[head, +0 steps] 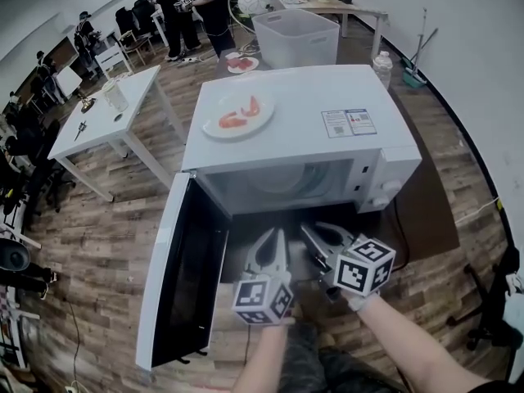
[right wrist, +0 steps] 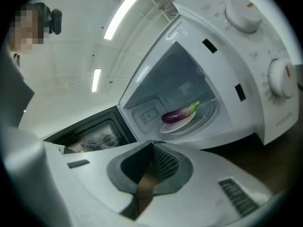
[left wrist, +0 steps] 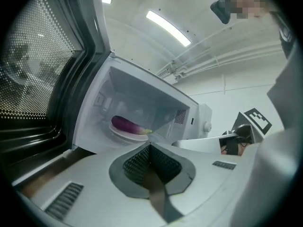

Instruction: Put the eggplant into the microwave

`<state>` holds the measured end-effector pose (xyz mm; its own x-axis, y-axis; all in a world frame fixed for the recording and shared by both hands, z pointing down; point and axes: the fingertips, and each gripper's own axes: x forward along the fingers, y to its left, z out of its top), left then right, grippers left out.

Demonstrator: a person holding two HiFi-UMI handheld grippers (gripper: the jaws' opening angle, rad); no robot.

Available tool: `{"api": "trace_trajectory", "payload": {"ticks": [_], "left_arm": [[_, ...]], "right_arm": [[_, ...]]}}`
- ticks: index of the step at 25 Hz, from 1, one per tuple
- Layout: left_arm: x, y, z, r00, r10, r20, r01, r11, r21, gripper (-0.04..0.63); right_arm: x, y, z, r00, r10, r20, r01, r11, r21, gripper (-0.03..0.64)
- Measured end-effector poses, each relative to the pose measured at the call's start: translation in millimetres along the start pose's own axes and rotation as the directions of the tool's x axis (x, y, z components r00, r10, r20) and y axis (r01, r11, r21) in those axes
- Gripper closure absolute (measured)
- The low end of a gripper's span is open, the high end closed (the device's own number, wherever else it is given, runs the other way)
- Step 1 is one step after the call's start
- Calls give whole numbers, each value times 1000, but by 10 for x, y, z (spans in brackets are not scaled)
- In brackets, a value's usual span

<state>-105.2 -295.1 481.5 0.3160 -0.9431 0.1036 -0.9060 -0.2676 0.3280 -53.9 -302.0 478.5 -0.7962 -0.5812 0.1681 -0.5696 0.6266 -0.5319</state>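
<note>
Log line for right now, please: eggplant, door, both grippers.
eggplant: on plate inside microwave | door: open | left gripper: shut, empty | right gripper: shut, empty

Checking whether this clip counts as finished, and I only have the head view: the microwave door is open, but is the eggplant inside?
Observer: Yes. The eggplant lies on a white plate inside the microwave.
Operator: Is the left gripper holding anything?
Observer: No. The left gripper has its jaws together with nothing between them.
Operator: And the right one?
Observer: The right gripper is shut and empty too, in front of the opening.
</note>
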Motion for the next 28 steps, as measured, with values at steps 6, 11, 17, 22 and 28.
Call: {"api": "trace_trajectory", "payload": {"ticks": [6,11,17,22,28], "left_arm": [[-211,-180,-31,1000,-4,5,4,1000,-18,594],[-365,-350,-35,1000,-16,6,16,1000,-17,594],[-560,-632,70,999,-47,3,47,999,5,594],[-769,-862,103,997,-70,-15,70,998,-1,594],[-1014,-1094,224,996,-84,-8,84,996,-1,595]], "right_arm": [[-223,123,-37,1000,3,-8,-3,1000,-30,615],[-422,233,-53,1000,13,-11,-13,999,-51,615],[-660,428,-30,1000,7,-25,-9,995,-97,615],[-909,588,-37,1000,6,-24,-8,995,-97,617],[-1199,861,81,999,32,-12,-34,992,-123,617]]}}
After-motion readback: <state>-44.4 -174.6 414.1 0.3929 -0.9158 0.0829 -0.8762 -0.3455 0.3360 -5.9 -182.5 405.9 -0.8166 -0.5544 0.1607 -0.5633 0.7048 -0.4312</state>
